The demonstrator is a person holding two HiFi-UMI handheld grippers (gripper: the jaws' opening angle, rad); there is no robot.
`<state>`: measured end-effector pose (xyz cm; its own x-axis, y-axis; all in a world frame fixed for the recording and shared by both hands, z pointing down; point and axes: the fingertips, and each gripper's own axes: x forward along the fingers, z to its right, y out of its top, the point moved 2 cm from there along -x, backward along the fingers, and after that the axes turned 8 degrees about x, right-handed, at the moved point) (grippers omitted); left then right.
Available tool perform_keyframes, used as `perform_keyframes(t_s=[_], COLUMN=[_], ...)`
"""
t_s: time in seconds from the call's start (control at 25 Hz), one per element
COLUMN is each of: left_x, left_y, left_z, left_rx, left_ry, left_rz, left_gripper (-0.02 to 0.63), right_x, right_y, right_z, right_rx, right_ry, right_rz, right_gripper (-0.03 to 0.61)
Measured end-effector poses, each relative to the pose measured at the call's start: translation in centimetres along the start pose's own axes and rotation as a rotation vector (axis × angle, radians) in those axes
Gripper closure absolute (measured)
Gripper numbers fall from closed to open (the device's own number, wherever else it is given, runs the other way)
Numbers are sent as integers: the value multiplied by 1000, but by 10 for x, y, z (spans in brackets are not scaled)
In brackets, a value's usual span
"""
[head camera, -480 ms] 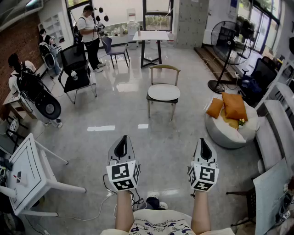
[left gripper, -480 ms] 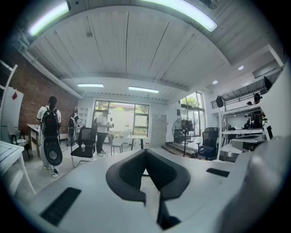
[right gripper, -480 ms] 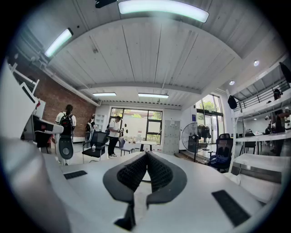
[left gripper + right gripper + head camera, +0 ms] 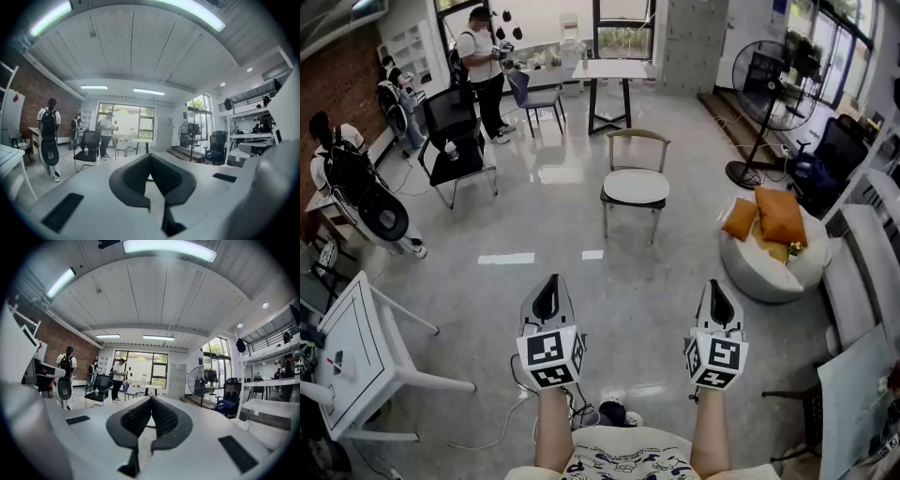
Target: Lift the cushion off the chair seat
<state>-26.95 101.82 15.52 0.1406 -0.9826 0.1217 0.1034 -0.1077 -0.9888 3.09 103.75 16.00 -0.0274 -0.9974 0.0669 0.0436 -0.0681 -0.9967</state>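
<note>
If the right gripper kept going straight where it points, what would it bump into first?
Probably the chair with the white cushion, which stands slightly left of the line of the right gripper; before it, only bare floor. Depth is hard to judge.

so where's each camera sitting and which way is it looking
Head view: on the person's head, looking steeply down at the floor and the chair ahead; shows both forearms, the left hand-held gripper and the right hand-held gripper.
Left gripper view: on the left hand-held gripper, looking along its shut jaws across the room.
Right gripper view: same on the right, jaws shut.
Shared: both gripper views show the fan and the standing person.
</note>
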Motion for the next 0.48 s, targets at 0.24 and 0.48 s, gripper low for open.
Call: perform_keyframes(t_s=[0.24, 0.48], left_x=[26, 63], left_y=[-3, -17], left_z=[-18, -35], left_rx=[-23, -36], left_ry=[18, 34], left_rz=[4, 4], left_gripper=[600, 484], right_x=[27, 64], right_y=[-3, -19], right_z=[-7, -15], right_rx=[28, 45], right_ry=[-8, -1], right_rz=[7, 0], right_gripper=[565, 493])
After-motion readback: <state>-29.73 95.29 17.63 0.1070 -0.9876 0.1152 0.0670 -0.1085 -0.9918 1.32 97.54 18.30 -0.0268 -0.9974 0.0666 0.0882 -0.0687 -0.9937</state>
